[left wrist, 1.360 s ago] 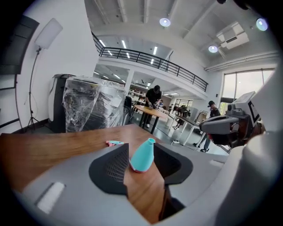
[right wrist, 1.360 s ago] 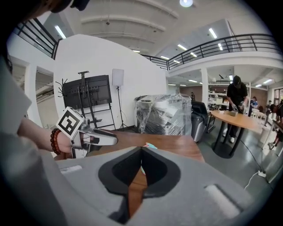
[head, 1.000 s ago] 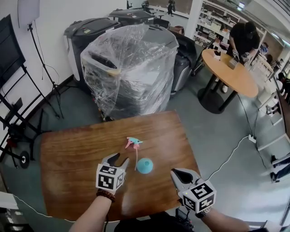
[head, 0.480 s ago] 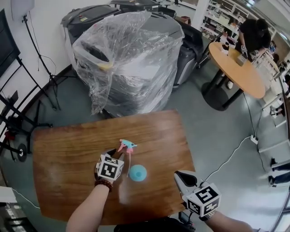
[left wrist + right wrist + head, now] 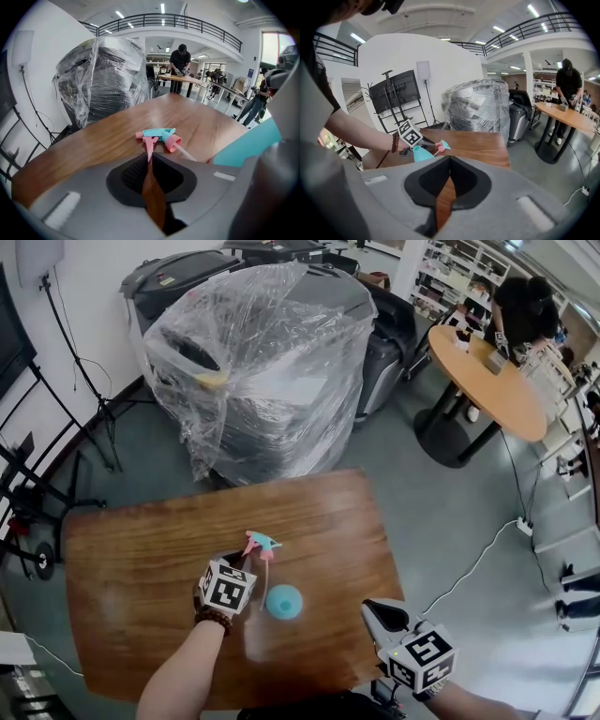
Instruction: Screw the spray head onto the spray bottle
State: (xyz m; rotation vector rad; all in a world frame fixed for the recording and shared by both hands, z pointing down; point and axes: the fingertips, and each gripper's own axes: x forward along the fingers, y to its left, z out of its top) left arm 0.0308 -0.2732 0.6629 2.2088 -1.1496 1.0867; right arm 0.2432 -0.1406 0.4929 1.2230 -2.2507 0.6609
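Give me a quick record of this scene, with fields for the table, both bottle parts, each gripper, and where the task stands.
table: brown wooden table, holding both parts
spray head: spray head, pink and teal, lying on its side, not on the bottle
bottle: bottle, teal, standing beside the spray head
left gripper: left gripper, fingers have just been closing, now pinching the pink trigger tip
right gripper: right gripper, fingers shut, empty, by the table's near right corner
task: screwing not yet begun

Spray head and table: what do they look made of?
The spray head looks like moulded plastic, matte, in solid pink and teal. The table looks like wood or wood-look laminate, semi-gloss: brown grain streaks and a soft sheen show.
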